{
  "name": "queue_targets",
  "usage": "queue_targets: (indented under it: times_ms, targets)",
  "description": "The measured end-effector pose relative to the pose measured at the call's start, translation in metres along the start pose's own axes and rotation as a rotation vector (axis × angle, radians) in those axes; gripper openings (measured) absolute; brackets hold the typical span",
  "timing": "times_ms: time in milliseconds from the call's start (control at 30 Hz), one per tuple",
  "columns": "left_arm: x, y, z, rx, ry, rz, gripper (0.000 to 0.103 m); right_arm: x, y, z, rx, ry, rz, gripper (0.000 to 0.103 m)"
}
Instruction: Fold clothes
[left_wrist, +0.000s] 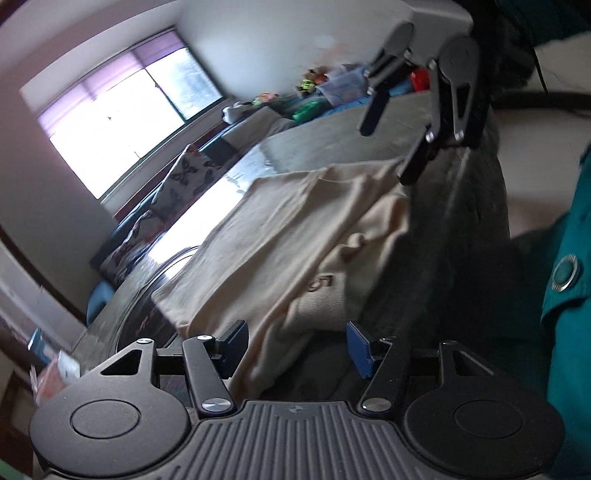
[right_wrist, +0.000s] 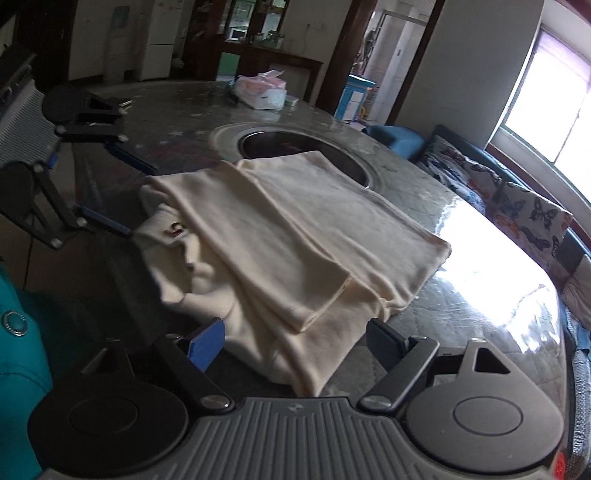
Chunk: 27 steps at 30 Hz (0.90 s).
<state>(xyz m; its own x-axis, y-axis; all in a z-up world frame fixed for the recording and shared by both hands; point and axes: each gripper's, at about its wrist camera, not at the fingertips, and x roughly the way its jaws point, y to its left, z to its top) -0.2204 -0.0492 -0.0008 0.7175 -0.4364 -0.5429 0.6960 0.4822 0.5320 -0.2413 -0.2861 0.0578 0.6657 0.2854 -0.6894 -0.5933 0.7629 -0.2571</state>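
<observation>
Cream garment (right_wrist: 280, 236), partly folded, lying on the round marble table (right_wrist: 461, 306) with its near hem drooping over the table's edge. Left gripper (left_wrist: 295, 349) and right gripper (right_wrist: 295, 341) both spread, pads clear of the cloth, each at the near edge. Bare tabletop lies beyond, around the central recessed basin (right_wrist: 295, 147); tissue pack (right_wrist: 262, 90) at the far rim.

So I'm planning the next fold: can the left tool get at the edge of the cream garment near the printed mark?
Probably yes: the left tool is open right beside that edge of the cream garment, with nothing between them.
</observation>
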Motion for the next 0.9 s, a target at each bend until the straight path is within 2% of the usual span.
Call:
queue_targets:
  times_ms: [133,400,567,633,800,900]
  targets:
    - [0.005,0.0,0.001,0.011,-0.028,-0.017,0.05,0.001,0.007,-0.002,-0.02,0.007,0.01,0.083]
    - [0.01,-0.007,0.002,0.042,-0.047,-0.057,0.048,0.004,0.015,-0.003,-0.044,0.018,0.035,0.081]
    - [0.012,-0.006,0.003,0.019,-0.041,-0.069,0.02,0.005,0.017,0.0,-0.046,0.003,0.046,0.08]
    - [0.011,-0.003,0.004,-0.018,-0.042,-0.078,0.012,0.006,0.018,0.002,-0.047,-0.005,0.045,0.08]
    - [0.0,0.012,0.007,-0.174,-0.061,-0.15,0.01,0.005,0.017,0.005,-0.039,-0.019,0.042,0.08]
    - [-0.002,0.014,0.006,-0.214,-0.048,-0.171,0.01,0.004,0.015,0.006,-0.032,-0.027,0.041,0.08]
